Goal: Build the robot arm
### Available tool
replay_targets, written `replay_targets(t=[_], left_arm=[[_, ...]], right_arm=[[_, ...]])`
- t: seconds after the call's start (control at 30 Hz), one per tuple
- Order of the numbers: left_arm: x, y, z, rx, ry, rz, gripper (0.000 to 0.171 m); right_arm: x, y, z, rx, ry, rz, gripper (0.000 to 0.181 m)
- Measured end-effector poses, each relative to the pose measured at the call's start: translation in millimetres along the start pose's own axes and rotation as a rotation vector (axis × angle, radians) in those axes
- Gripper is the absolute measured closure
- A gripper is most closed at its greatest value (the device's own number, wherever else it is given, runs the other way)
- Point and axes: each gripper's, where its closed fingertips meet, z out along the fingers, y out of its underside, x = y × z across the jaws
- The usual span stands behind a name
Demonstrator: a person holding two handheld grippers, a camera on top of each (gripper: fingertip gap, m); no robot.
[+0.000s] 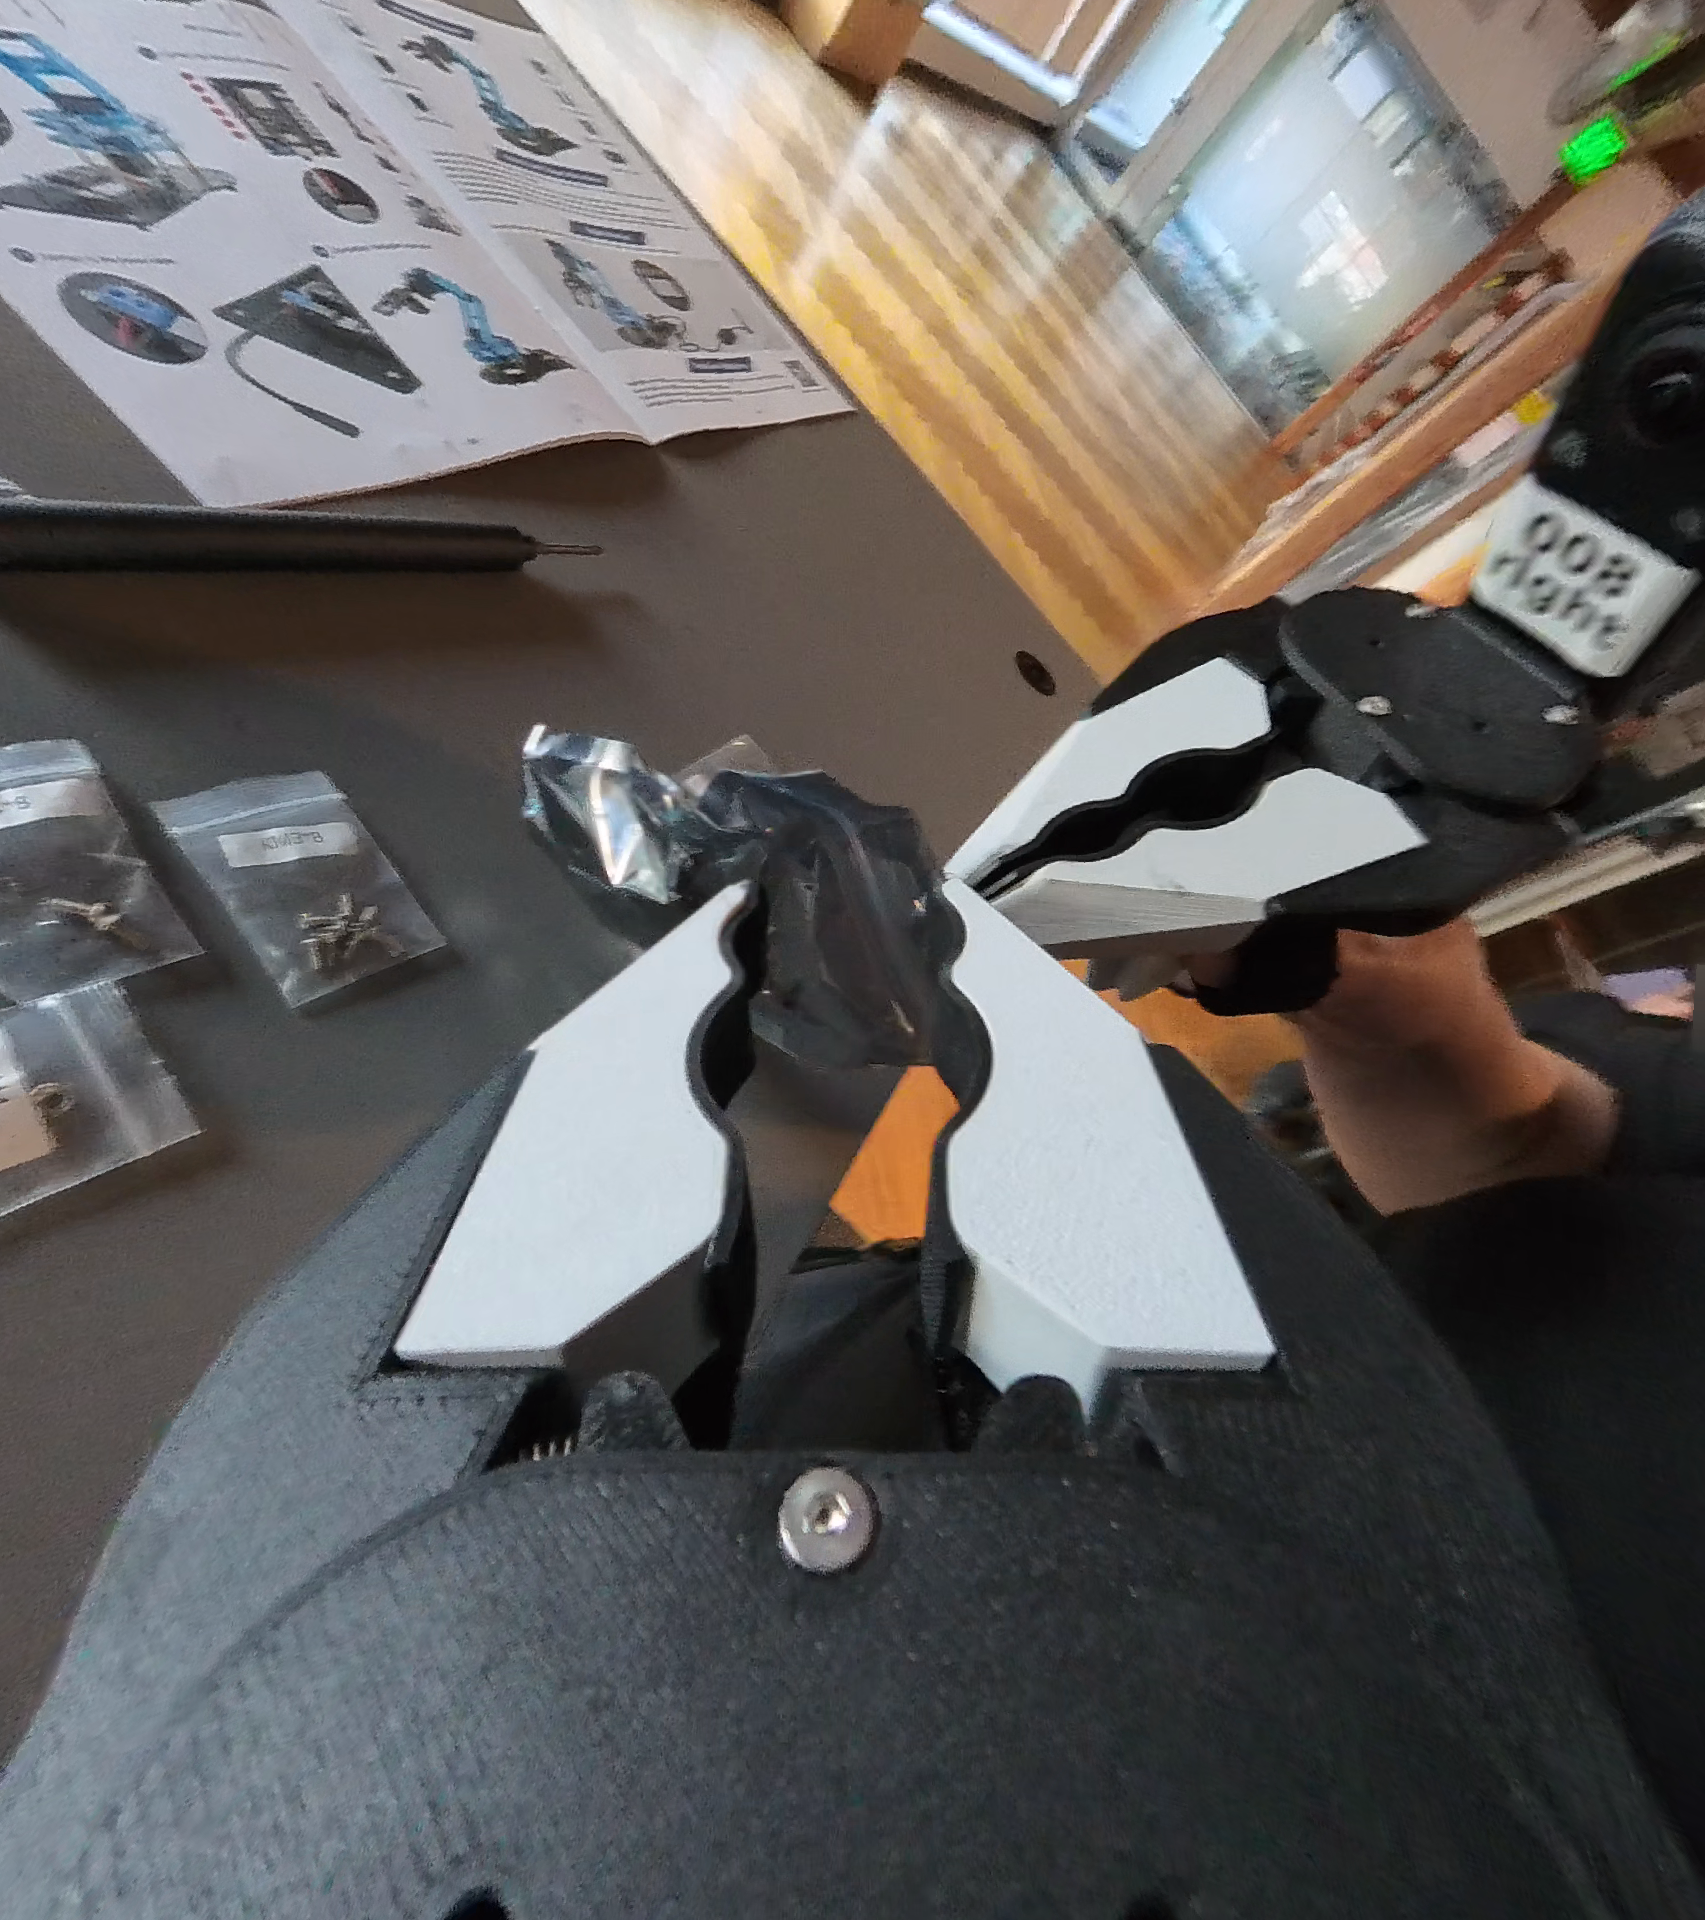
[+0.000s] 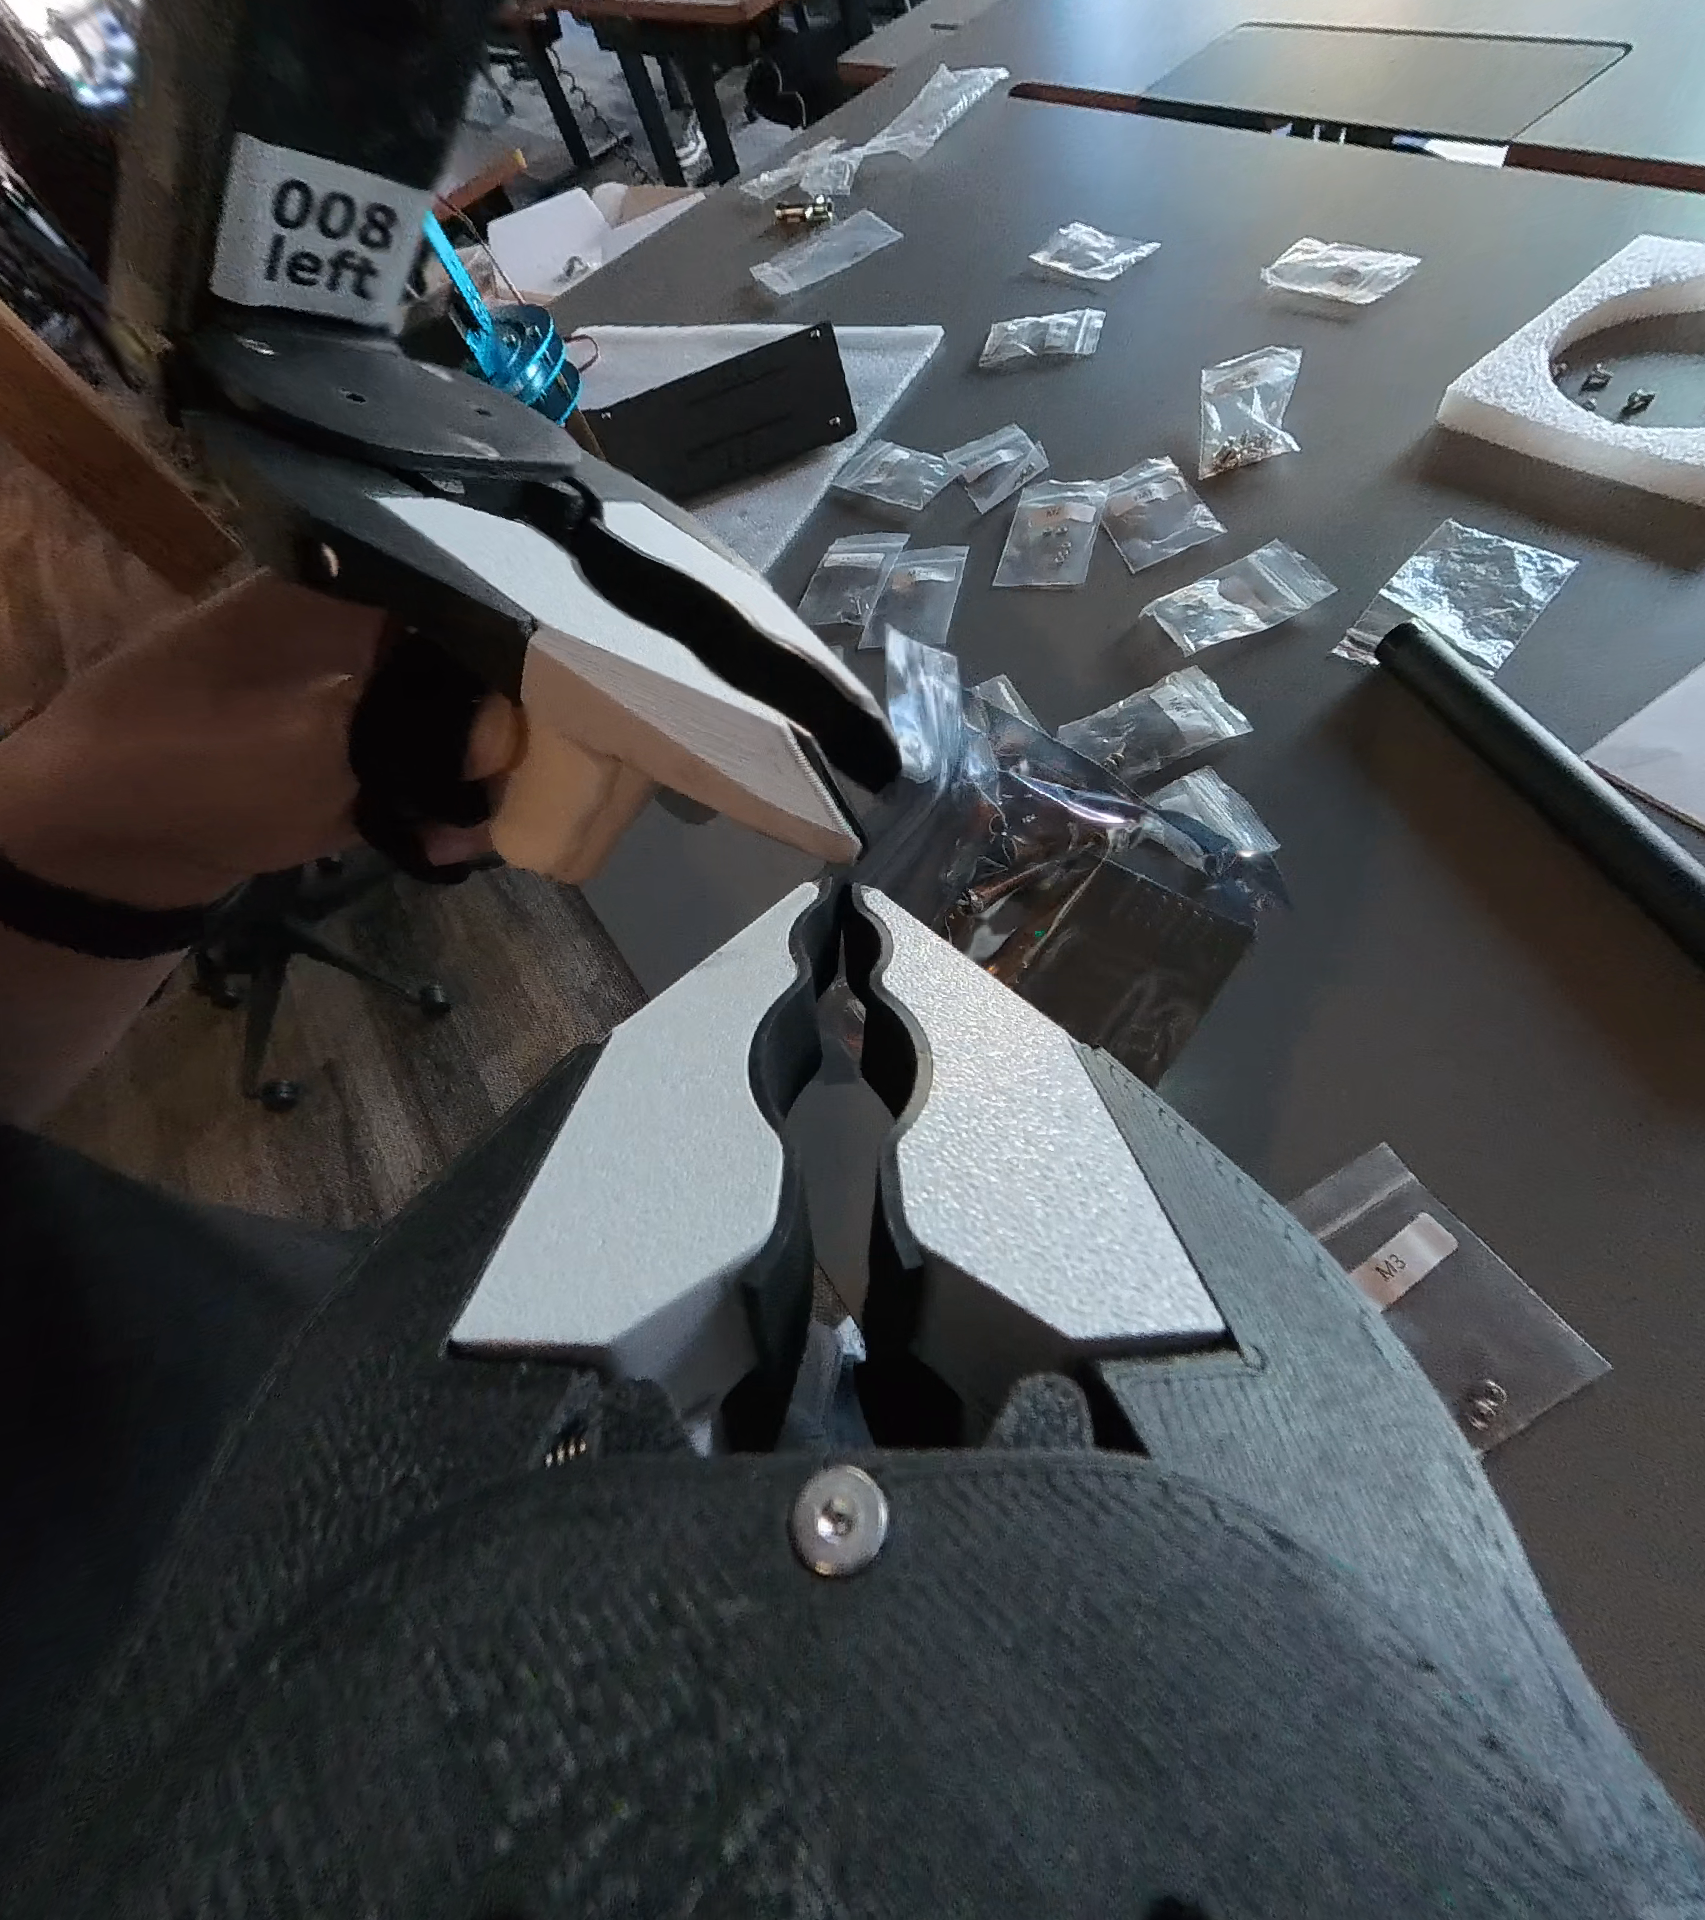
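A dark, shiny crumpled plastic bag [image 1: 858, 935] with a part inside is held just above the dark table [image 1: 412, 665]. My left gripper [image 1: 848, 904] is shut on it, with the bag bunched between the white fingers [image 1: 619, 1122]. My right gripper [image 1: 962, 878] comes in from the right, and its tips pinch the bag's edge right beside the left fingers. In the right wrist view my right gripper [image 2: 843, 899] is almost fully closed on a thin edge of the bag [image 2: 1087, 914]. The left gripper [image 2: 869, 821] grips the bag from the upper left, tips nearly touching mine.
Several small clear zip bags of screws [image 1: 308, 883] [image 2: 1056, 530] lie on the table. Also there are a black rod-like tool [image 1: 235, 535] [image 2: 1596, 821], a printed instruction sheet [image 1: 328, 208], a white foam block with a round cutout [image 2: 1637, 416], a black box [image 2: 723, 400] and a blue metal part [image 2: 515, 353]. Less than 4 cm separates the two grippers' tips.
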Motion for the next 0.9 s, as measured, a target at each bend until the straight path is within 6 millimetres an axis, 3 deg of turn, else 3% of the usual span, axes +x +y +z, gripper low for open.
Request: replay_targets(t=[0.07, 0.3, 0.63, 0.8, 0.9], left_arm=[[10, 1, -1, 0.015, 0.127, -0.065, 0.16], [13, 6, -5, 0.06, 0.28, -0.187, 0.171], [4, 17, -1, -0.035, 0.09, -0.033, 0.171], [9, 15, 5, -0.038, 0.025, 0.015, 0.171], [6, 13, 6, -0.037, -0.015, 0.049, 0.171]], right_arm=[[-3, -1, 0, 0.018, -0.022, 0.009, 0.181], [-7, 0, -1, 0.054, -0.074, -0.022, 0.181], [-5, 14, 8, 0.009, -0.079, 0.024, 0.178], [-2, 18, 7, -0.091, 0.03, -0.035, 0.156], [-1, 13, 2, -0.065, 0.024, 0.015, 0.172]])
